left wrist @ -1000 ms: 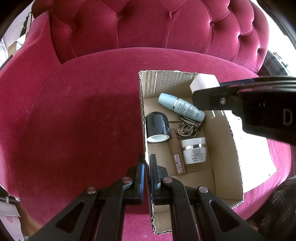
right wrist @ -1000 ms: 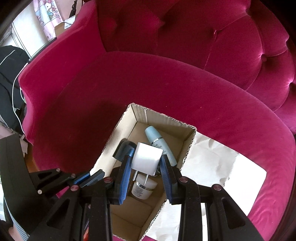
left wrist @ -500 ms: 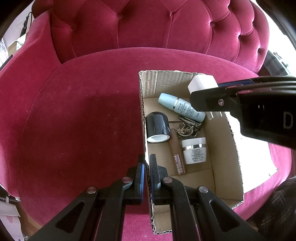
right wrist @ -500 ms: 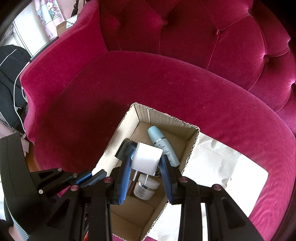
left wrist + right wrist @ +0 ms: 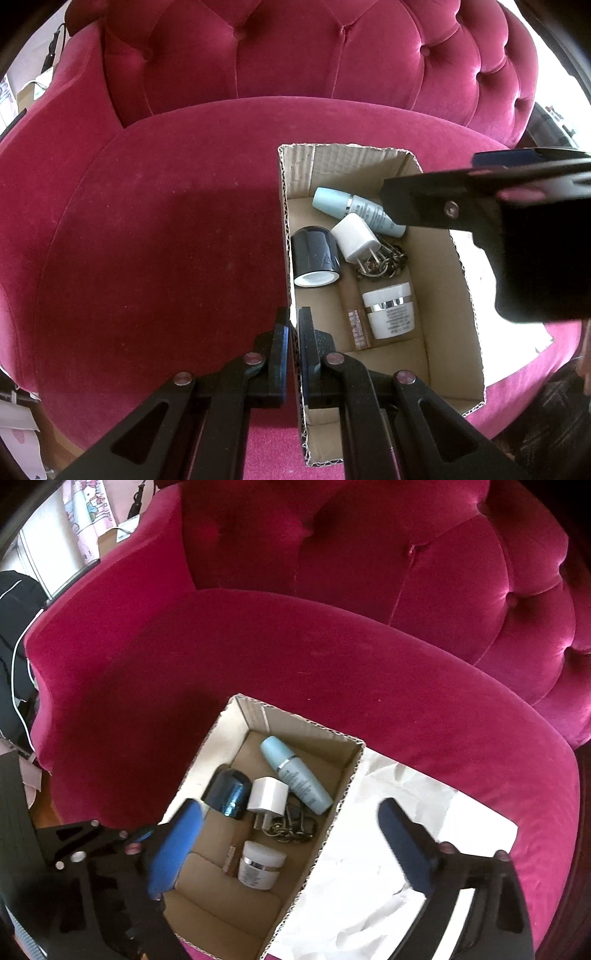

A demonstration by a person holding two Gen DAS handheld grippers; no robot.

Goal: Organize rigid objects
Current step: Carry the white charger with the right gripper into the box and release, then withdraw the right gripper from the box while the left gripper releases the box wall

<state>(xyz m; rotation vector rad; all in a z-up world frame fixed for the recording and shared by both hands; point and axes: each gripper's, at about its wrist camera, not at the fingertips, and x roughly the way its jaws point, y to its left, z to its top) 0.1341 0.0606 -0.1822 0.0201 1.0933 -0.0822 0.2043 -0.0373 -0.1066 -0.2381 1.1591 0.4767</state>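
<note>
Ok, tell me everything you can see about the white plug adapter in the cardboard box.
The white plug adapter is a small, smooth, rounded cube that looks like plastic, with two metal prongs at one end. It lies tilted inside the cardboard box, free of either gripper. Its prongs point toward the metal chain and rest on it. The body sits between the dark cylindrical jar and the pale blue bottle, close against both; whether it actually touches them is hard to tell.
</note>
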